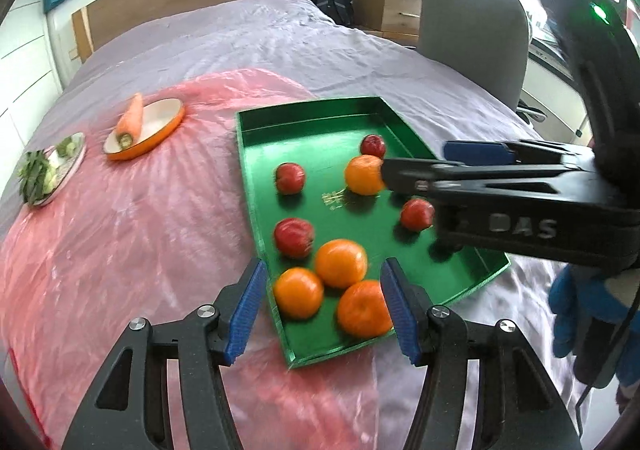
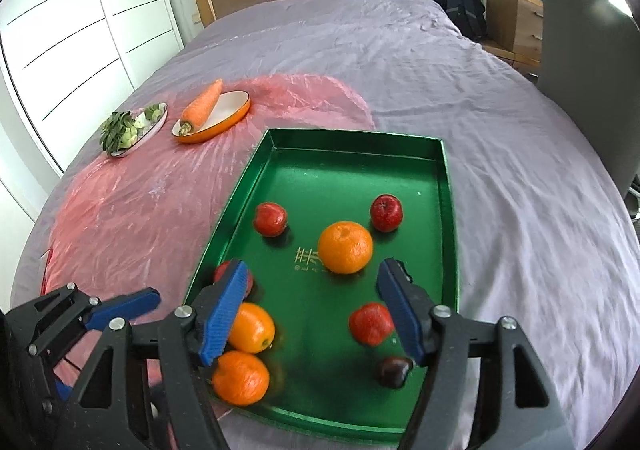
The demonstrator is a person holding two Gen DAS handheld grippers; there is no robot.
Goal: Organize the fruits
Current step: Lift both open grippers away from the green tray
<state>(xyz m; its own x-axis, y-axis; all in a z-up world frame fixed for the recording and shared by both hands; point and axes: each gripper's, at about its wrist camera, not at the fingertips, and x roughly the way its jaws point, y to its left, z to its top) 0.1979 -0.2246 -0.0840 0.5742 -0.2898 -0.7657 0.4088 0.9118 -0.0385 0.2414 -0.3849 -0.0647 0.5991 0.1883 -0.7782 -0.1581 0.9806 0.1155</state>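
Observation:
A green tray [image 1: 320,137] [image 2: 340,177] lies on the bed with several oranges and several red apples loose in it. My left gripper [image 1: 324,310] hangs open above the tray's near end, over the closest oranges [image 1: 340,262], with nothing pressed between its blue pads. My right gripper [image 2: 312,290] stands wide open above the tray's middle, with a red apple [image 2: 370,324] and an orange [image 2: 346,248] beneath it and untouched. From the left wrist view the right gripper [image 1: 420,165] reaches in from the right beside an orange [image 1: 364,173]. The left gripper [image 2: 132,306] shows at lower left.
An orange oval dish [image 1: 168,117] [image 2: 232,109] holds a carrot [image 1: 130,117] [image 2: 202,103]. Beside it a plate of leafy greens [image 1: 52,169] [image 2: 128,129] rests on the pink plastic sheet [image 1: 120,250]. A grey chair [image 1: 472,29] stands by the bed. A blue-gloved hand [image 1: 576,310] holds the right gripper.

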